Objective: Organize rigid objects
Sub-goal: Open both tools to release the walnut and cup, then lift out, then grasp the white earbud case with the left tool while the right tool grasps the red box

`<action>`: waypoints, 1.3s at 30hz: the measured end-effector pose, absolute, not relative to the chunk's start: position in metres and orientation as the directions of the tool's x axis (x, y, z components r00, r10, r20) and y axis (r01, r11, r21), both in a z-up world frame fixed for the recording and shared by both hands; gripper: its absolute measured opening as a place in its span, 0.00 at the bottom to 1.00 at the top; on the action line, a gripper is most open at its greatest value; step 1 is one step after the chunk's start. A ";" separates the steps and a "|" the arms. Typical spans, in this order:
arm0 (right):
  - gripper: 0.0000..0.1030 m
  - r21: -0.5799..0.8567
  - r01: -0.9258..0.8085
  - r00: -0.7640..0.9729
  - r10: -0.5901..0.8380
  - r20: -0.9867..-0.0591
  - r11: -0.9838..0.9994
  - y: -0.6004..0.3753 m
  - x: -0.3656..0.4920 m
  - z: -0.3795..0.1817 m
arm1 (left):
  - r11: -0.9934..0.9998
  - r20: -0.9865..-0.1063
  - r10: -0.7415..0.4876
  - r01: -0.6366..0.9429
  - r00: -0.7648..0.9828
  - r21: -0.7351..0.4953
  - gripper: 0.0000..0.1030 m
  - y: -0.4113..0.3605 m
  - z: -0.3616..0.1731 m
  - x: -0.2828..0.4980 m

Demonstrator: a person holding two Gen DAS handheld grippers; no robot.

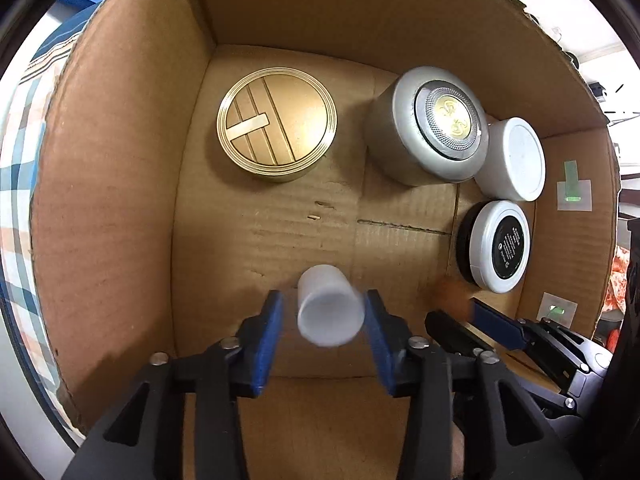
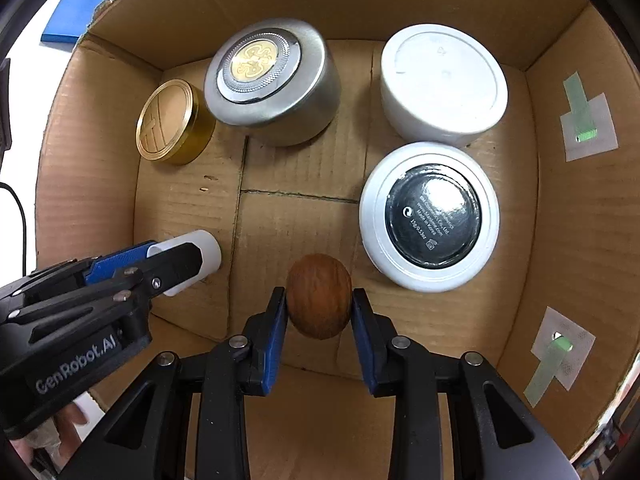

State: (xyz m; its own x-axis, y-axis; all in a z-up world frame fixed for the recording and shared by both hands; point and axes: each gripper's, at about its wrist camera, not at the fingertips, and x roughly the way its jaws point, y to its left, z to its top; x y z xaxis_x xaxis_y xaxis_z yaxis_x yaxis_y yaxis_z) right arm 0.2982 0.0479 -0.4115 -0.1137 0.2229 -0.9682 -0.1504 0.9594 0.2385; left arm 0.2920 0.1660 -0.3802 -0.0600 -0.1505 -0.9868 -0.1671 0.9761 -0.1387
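Observation:
Both grippers reach into an open cardboard box (image 1: 120, 200) (image 2: 580, 220). My left gripper (image 1: 324, 312) is shut on a small white cylinder (image 1: 330, 306), held above the box floor; it also shows in the right wrist view (image 2: 200, 256). My right gripper (image 2: 318, 304) is shut on a brown wooden egg-shaped piece (image 2: 319, 300), near the floor beside a white jar with a black label (image 2: 430, 216). The right gripper shows at the lower right of the left wrist view (image 1: 476, 320).
On the box floor stand a gold round tin (image 1: 276, 124) (image 2: 172, 126), a silver round case with a gold emblem (image 1: 432, 128) (image 2: 272, 80), a plain white jar (image 1: 512, 160) (image 2: 442, 80) and the black-label jar (image 1: 498, 246). Taped green tags (image 2: 586, 120) sit on the right wall.

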 end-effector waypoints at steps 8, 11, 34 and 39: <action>0.61 0.210 -0.153 -0.091 0.198 -0.976 0.966 0.041 0.302 -0.392 | 0.975 -0.990 -0.139 -0.178 -0.014 -0.134 0.72 0.166 -0.354 0.282; 0.71 0.212 -0.155 -0.075 0.202 -0.976 0.965 0.036 0.298 -0.381 | 0.977 -0.993 -0.115 -0.179 0.007 -0.114 0.91 0.166 -0.340 0.276; 0.98 0.232 -0.201 0.069 0.250 -0.966 0.952 -0.021 0.245 -0.259 | 0.989 -0.978 -0.019 -0.138 0.208 -0.049 1.00 0.108 -0.219 0.231; 0.99 0.268 -0.156 0.100 0.285 -0.953 0.951 -0.060 0.244 -0.242 | 0.993 -0.969 -0.040 -0.096 0.244 -0.065 1.00 0.074 -0.199 0.238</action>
